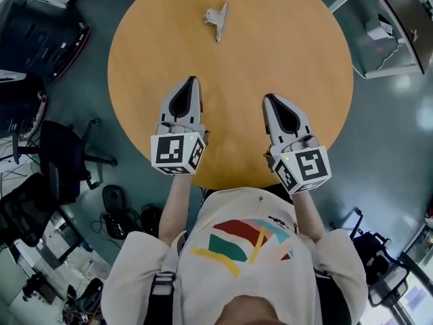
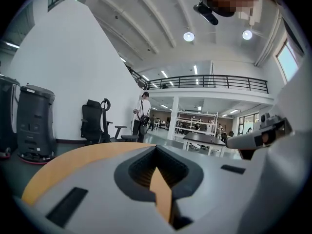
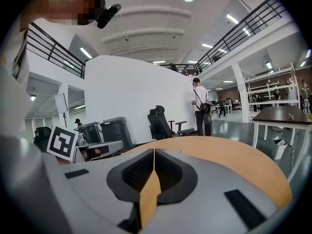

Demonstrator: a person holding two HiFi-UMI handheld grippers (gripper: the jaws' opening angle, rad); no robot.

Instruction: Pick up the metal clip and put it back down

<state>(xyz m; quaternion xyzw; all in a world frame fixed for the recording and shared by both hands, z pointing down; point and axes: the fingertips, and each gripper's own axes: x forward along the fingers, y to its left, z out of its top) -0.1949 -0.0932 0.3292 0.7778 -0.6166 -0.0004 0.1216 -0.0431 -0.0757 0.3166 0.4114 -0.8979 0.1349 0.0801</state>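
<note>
Well ahead of both tools, flat on the far part of the round wooden table [image 1: 291, 53]: metal clip [image 1: 217, 17], alone on the bare top and touching no other thing. Nearer to the left tool [image 1: 195, 81] than to the right tool [image 1: 269, 99], beyond the left one's tip and a little to its right in the head view, well apart from either. Both tools side by side over the near half of the table, tips toward the far edge, marker cubes back toward the person's pale printed shirt [image 1: 250, 249]. Left tool [image 2: 156, 149] closed and empty, jaws meeting at the tip. Right tool [image 3: 154, 152] likewise closed and empty, jaws pressed together along one line. Only open wood between the tools and the clip. Around the table, grey-blue floor [image 1: 379, 134], with black office chairs [image 1: 64, 158] at the left and a white-framed stand [image 1: 369, 29] at the upper right. Past the table's edge in the left gripper view, a standing person [image 2: 143, 112] beside another black chair, and grey wheeled machines [image 2: 34, 123] against a white wall. As for the clip itself: silvery and shiny, small beside the tools, broader sprung body at its far end, one narrow arm running from there toward the near side, slightly slanted.
</note>
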